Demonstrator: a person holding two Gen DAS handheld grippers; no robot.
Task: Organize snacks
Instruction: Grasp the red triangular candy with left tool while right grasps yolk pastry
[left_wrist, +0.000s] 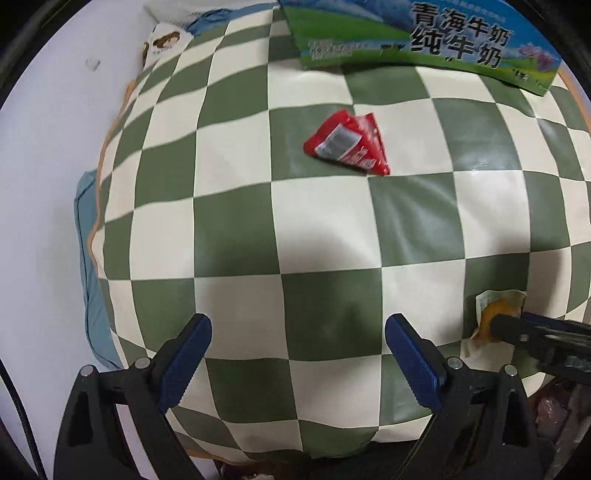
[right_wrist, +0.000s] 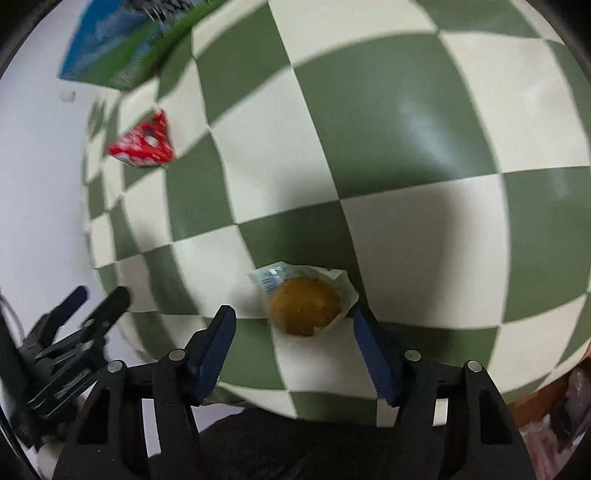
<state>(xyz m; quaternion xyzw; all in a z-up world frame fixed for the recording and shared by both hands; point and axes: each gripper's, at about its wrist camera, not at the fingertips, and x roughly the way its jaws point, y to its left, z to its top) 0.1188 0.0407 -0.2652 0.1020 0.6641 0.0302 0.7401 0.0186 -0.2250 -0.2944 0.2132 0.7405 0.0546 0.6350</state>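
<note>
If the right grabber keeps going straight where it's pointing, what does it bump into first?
Most likely the wrapped yellow-brown snack. It sits just past the right gripper, between the open fingers and nearer the right finger. The checkered cloth lies right under it. Depth is hard to judge here.

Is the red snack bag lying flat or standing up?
Lying flat. The red bag rests on its side on the checkered cloth, label facing up.

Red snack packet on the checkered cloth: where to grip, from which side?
Come from straight above with the open left gripper. The red packet lies flat and alone on the cloth, with one puffy end. Pinch across that puffy middle, not the thin sealed edges, which would likely slip.
</note>
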